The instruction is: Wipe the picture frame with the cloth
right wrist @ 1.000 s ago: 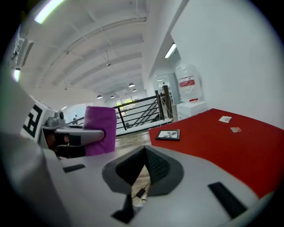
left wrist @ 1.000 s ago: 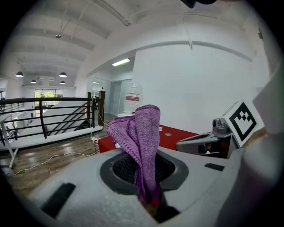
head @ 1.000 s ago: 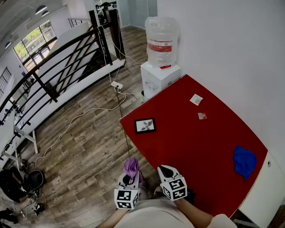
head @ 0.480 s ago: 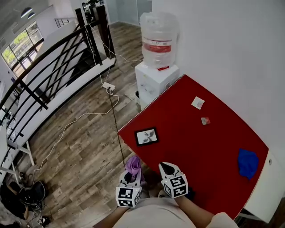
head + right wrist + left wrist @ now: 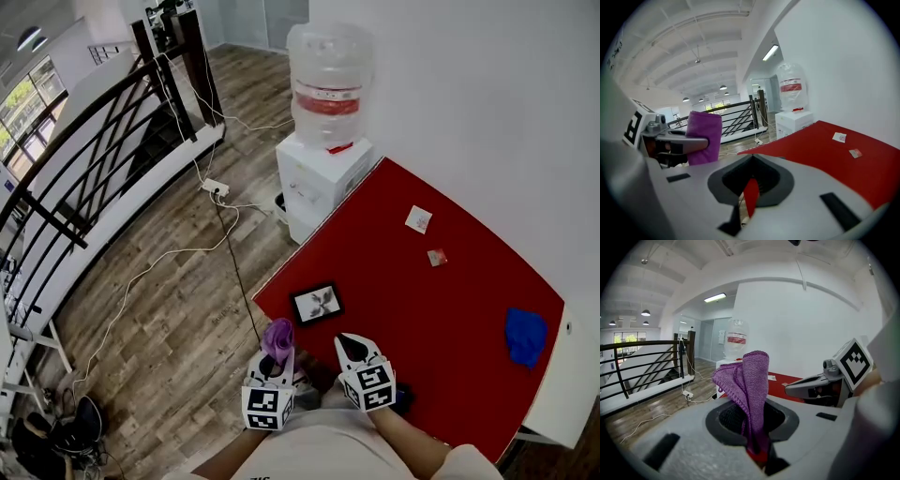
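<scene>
A small black picture frame (image 5: 316, 304) lies flat near the left front edge of the red table (image 5: 441, 309). My left gripper (image 5: 276, 352) is shut on a purple cloth (image 5: 277, 337), which stands up out of its jaws (image 5: 750, 385) just off the table's edge, below and left of the frame. The same cloth (image 5: 703, 137) shows at the left of the right gripper view. My right gripper (image 5: 350, 348) hovers over the table's near edge, below and right of the frame, shut with nothing in it. The frame is hidden in both gripper views.
A blue cloth (image 5: 525, 336) lies at the table's right end. Two small cards (image 5: 418, 219) (image 5: 436, 257) rest on the far side. A water dispenser (image 5: 323, 122) stands beyond the table's far corner. A cable (image 5: 225, 246) crosses the wooden floor by a black railing (image 5: 103, 122).
The view has swung so the table and frame sit closer to my grippers. Both grippers keep their place at the bottom, the cloth still held.
</scene>
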